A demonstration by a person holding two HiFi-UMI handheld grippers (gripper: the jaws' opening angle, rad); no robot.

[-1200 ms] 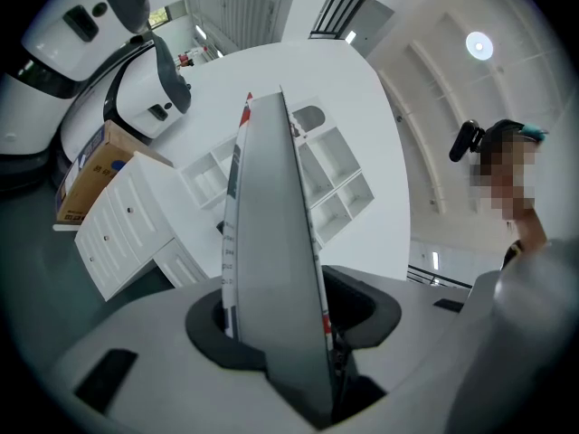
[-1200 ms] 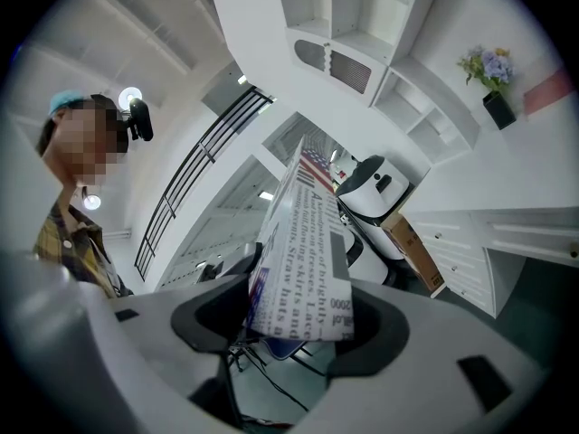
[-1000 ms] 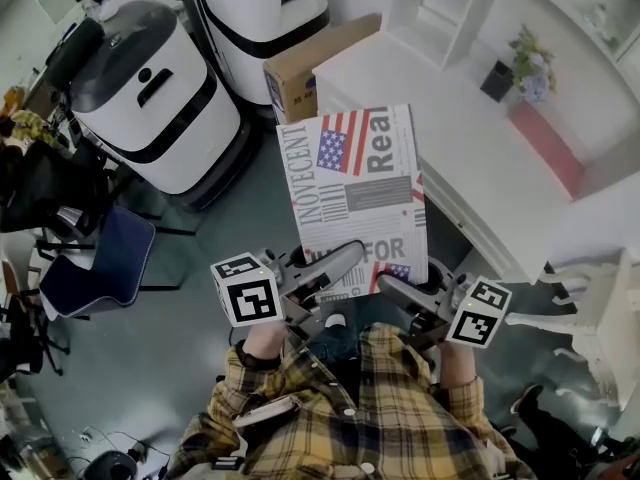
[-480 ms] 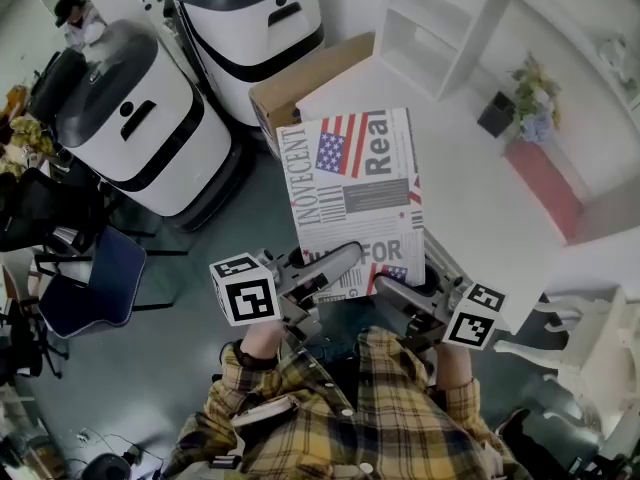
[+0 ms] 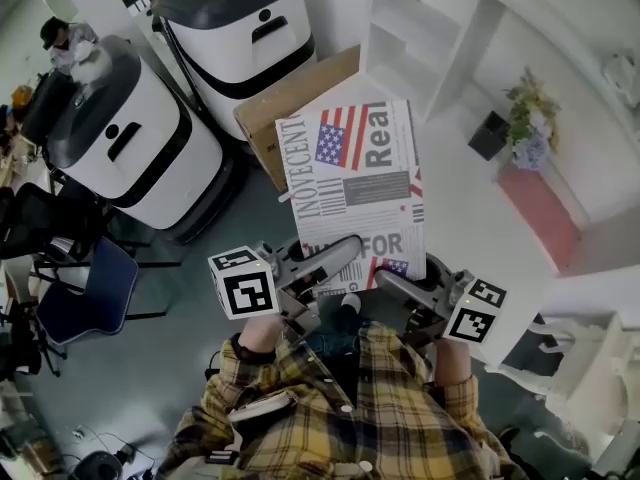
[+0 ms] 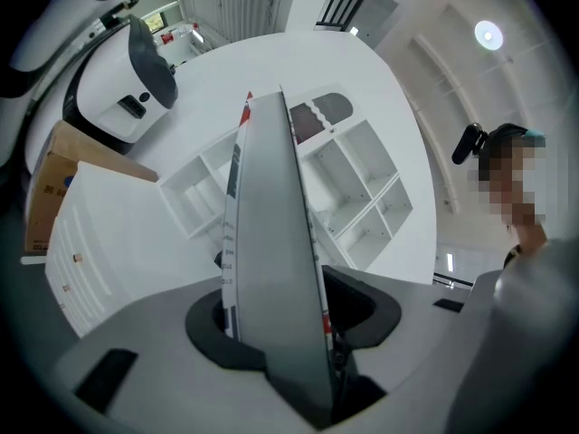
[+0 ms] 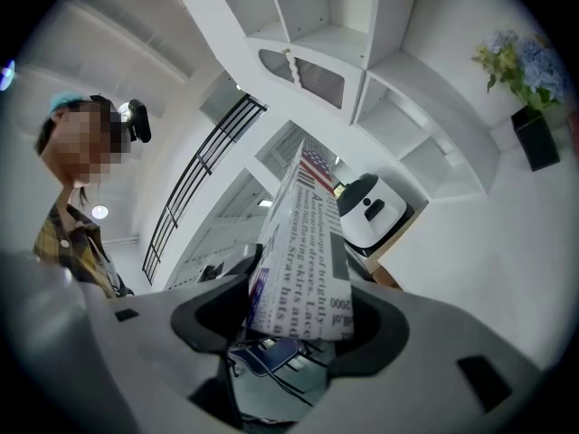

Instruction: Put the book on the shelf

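The left gripper (image 5: pixel 335 258) and right gripper (image 5: pixel 392 283) each pinch the near edge of the book (image 5: pixel 352 188), one to each side, probably to keep so broad a cover level and steady. The book is in the air, cover up, near the white shelf (image 5: pixel 375 18) but not on it.

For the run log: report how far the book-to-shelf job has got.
Done: the book is picked up, clamped at its lower edge by the left tool and the right tool. In hand: it is held in the air near the white shelf. Left: setting it into a compartment; none holds it yet.
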